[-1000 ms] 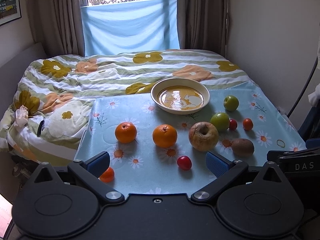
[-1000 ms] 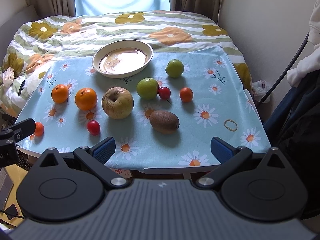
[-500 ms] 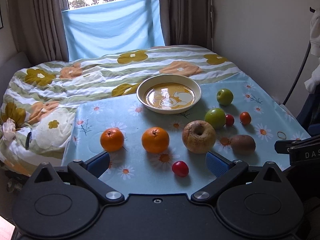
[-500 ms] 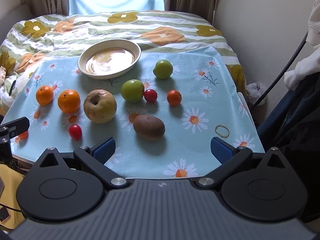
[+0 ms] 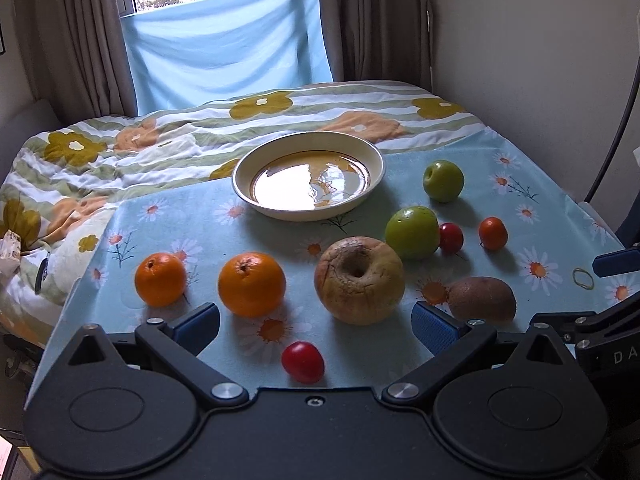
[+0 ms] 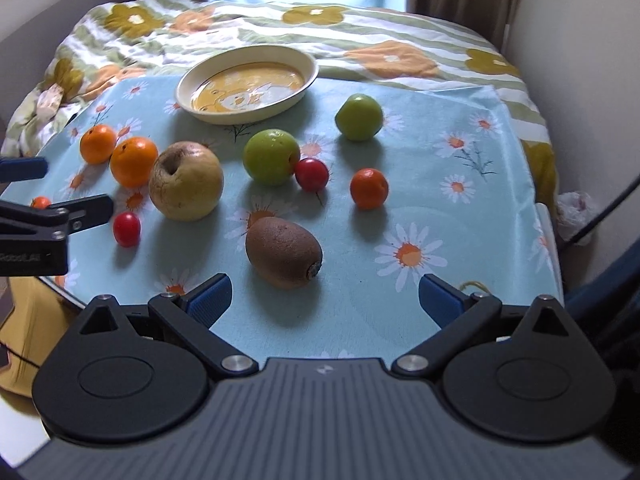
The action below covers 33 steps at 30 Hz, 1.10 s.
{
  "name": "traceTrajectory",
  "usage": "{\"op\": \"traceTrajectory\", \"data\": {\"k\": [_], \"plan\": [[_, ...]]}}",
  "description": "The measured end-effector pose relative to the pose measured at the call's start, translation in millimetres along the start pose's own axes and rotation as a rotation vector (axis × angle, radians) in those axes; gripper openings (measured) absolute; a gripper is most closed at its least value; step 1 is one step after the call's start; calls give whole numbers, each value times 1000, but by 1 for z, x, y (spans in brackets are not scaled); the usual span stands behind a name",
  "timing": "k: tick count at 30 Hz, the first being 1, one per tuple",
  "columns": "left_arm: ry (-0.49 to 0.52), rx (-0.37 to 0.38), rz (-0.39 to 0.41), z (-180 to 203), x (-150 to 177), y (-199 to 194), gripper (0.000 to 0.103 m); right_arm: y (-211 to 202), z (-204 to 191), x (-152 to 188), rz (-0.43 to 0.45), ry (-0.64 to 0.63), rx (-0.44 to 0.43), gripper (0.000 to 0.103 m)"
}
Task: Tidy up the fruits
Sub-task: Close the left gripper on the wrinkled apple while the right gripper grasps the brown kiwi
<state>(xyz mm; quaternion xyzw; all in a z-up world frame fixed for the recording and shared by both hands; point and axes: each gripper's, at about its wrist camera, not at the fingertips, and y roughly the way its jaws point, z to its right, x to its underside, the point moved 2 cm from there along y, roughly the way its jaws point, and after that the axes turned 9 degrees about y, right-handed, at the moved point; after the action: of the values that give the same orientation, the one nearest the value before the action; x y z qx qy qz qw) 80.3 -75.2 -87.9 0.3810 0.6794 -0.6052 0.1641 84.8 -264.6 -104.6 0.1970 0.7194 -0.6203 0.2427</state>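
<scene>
Loose fruit lies on a daisy-print cloth [image 6: 460,236]. A cream bowl [image 5: 308,176] [image 6: 248,84] stands empty at the back. Two oranges [image 5: 251,284] [image 5: 161,279], a wrinkled yellow apple [image 5: 359,280] [image 6: 186,181], two green apples [image 5: 412,232] [image 5: 443,181], a brown kiwi [image 5: 482,299] [image 6: 283,253] and small red and orange tomatoes [image 5: 303,361] [image 6: 369,189] lie in front of it. My left gripper [image 5: 316,326] is open and empty above the red tomato, near the front edge. My right gripper [image 6: 324,298] is open and empty, just short of the kiwi.
A flowered quilt [image 5: 160,148] covers the bed behind the cloth. A yellow rubber band [image 5: 583,278] lies at the cloth's right edge. A wall [image 5: 540,40] is close on the right; curtains and a window stand behind. A small orange tomato [image 6: 40,202] sits at the cloth's left edge.
Both grippers have moved forward and lower toward the fruit, still open. The fruit and bowl have not moved.
</scene>
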Motion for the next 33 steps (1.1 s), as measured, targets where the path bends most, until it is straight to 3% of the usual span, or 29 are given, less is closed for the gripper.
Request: {"op": "traceTrajectory", "data": {"k": [12,16,26,33], "plan": [[-22,-2,-18,23,-7,62,100,46,2,3,-33,-75,-97,103],[-24,-2,-25,27,-10,74,93,57,-2,3,-40,-89,-124,103],[-6,-20,-29,33,-12,86,80,67,-3,-2,-26,-89,-170,89],[2,-17,-33,33,-13,85,79,71,-5,-6,-13,-100,-193,82]]}}
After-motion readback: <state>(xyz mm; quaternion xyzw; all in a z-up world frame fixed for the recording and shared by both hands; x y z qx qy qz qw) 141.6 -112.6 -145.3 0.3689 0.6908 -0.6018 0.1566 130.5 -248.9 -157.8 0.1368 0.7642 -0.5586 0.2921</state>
